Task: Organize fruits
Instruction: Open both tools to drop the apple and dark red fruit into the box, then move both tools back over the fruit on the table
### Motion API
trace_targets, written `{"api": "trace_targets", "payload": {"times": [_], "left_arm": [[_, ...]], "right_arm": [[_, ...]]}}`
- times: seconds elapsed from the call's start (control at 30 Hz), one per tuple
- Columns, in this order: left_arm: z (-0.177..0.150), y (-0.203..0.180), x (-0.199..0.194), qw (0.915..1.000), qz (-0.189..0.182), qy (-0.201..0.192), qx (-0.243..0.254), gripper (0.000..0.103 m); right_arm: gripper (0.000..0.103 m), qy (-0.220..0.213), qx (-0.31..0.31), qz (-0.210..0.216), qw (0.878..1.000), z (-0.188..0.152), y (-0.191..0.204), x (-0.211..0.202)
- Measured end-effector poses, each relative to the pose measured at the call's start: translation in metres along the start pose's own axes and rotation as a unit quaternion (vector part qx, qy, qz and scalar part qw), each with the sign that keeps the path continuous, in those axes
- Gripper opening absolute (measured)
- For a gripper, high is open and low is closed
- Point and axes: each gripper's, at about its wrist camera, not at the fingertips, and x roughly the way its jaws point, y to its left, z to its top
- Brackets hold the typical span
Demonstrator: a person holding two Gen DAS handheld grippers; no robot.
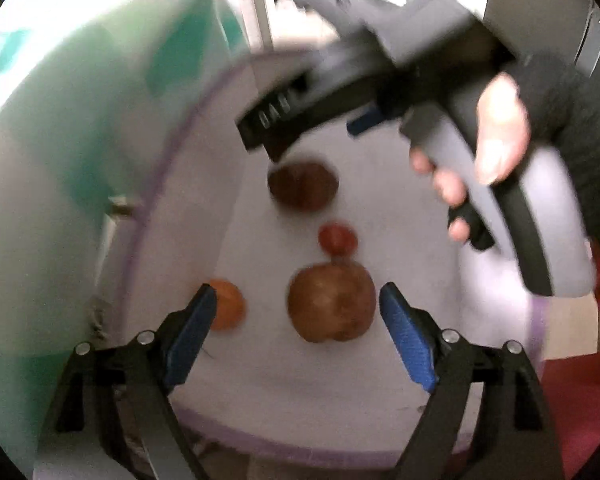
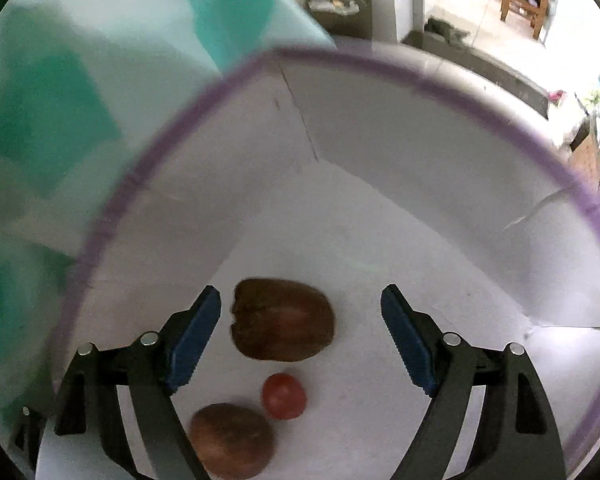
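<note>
White and purple-rimmed, a fabric bin (image 2: 420,168) fills both wrist views, with teal and pale green patterned cloth (image 2: 60,120) beside it and a tiled room with a wooden chair (image 2: 528,0) beyond. Four fruits lie on the bin's white floor. Nearest the left gripper (image 1: 298,308) sits a round, mottled brown-gold fruit (image 1: 332,304) like a russet apple, lying between the spread blue pads without either pad touching it. Just beyond it, seemingly touching, is a small red tomato-like fruit (image 1: 337,238). Farther on lies a darker brown, oval fruit (image 1: 303,186) with a cleft at one end. A small orange fruit (image 1: 228,304) rests just beside the left finger, partly hidden behind it.

From the right wrist, the right gripper (image 2: 300,312) also stands wide open over the dark oval fruit (image 2: 284,320), which lies between its pads nearer the left one, apparently untouched. A hand (image 1: 480,160) in a dark sleeve (image 1: 572,128) holds that gripper's grey handle. Both views are somewhat blurred.
</note>
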Motion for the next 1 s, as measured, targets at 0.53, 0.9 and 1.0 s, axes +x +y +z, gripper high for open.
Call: {"api": "trace_targets", "payload": {"times": [0.53, 0.9, 1.0], "left_arm": [[-0.083, 0.173, -0.237, 0.9053, 0.186, -0.309, -0.224, 0.101], [-0.256, 0.345, -0.335, 0.7585, 0.324, -0.262, -0.501, 0.101], [-0.307, 0.366, -0.344, 0.7084, 0.334, -0.263, -0.563, 0.101]], "right_arm": [[0.088, -0.281, -0.133, 0.067, 0.948, -0.009, 0.113, -0.188], [0.088, -0.236, -0.305, 0.145, 0.911, -0.053, 0.288, -0.172], [0.088, -0.209, -0.343, 0.141, 0.905, -0.059, 0.340, -0.153]]}}
